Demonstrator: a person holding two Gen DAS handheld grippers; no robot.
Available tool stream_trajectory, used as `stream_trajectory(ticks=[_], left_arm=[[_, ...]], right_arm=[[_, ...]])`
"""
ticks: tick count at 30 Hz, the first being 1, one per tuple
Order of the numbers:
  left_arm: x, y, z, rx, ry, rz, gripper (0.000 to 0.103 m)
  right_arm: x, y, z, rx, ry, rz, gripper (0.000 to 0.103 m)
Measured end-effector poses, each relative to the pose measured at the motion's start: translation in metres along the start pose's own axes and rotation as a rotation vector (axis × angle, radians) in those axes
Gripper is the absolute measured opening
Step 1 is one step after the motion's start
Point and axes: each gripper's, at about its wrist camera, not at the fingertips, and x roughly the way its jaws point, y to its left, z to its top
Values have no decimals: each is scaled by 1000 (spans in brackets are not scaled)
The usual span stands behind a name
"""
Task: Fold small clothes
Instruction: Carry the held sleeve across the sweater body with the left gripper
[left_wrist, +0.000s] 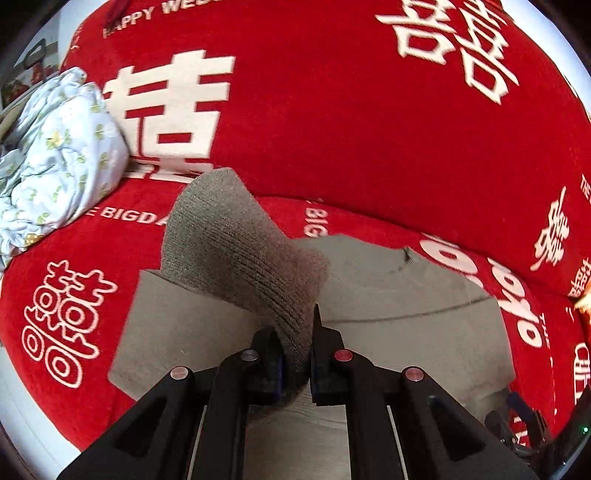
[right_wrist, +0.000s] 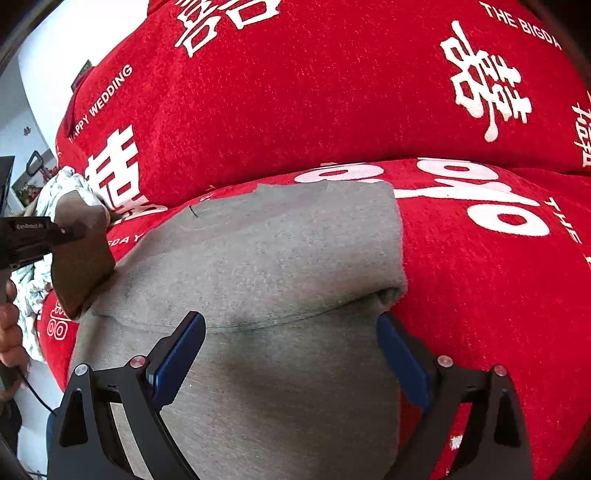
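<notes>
Much of the grey sweater (right_wrist: 258, 258) is hidden by its sleeve (left_wrist: 236, 251), clamped in the left gripper (left_wrist: 295, 354); the right gripper (right_wrist: 291, 354) is held wide open, empty, floral bedding (left_wrist: 55, 147) far left.

The right gripper (right_wrist: 291, 354) hovers over a grey garment (right_wrist: 266, 251) spread on a red sofa cover (right_wrist: 332, 96), jaws wide apart and gripping nothing; at far left the left gripper (right_wrist: 68, 232) pinches a lifted grey sleeve (right_wrist: 79, 266); floral cloth (right_wrist: 59, 184) lies behind it.
</notes>
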Motion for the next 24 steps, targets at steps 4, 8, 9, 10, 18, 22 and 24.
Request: stream_trajectory(ticks=[4, 8, 9, 10, 18, 22, 24], left_arm=[[6, -22, -6, 23, 14, -5, 11], [10, -46, -9, 47, 22, -18, 11], [10, -53, -10, 55, 22, -23, 11], [11, -62, -11, 62, 22, -29, 11], [15, -105, -14, 77, 40, -68, 11], [17, -121, -16, 86, 46, -90, 11], [17, -126, -16, 90, 48, -96, 11]], right_arm=[[-3, -5, 0, 12, -5, -10, 96], [-3, -11, -1, 33, 1, -16, 96], [-3, -14, -1, 43, 2, -17, 96], [-3, -15, -1, 47, 1, -17, 96], [-5, -26, -2, 75, 8, -26, 96], [-3, -35, -4, 102, 15, -35, 96], [-3, -38, -5, 112, 17, -40, 96]])
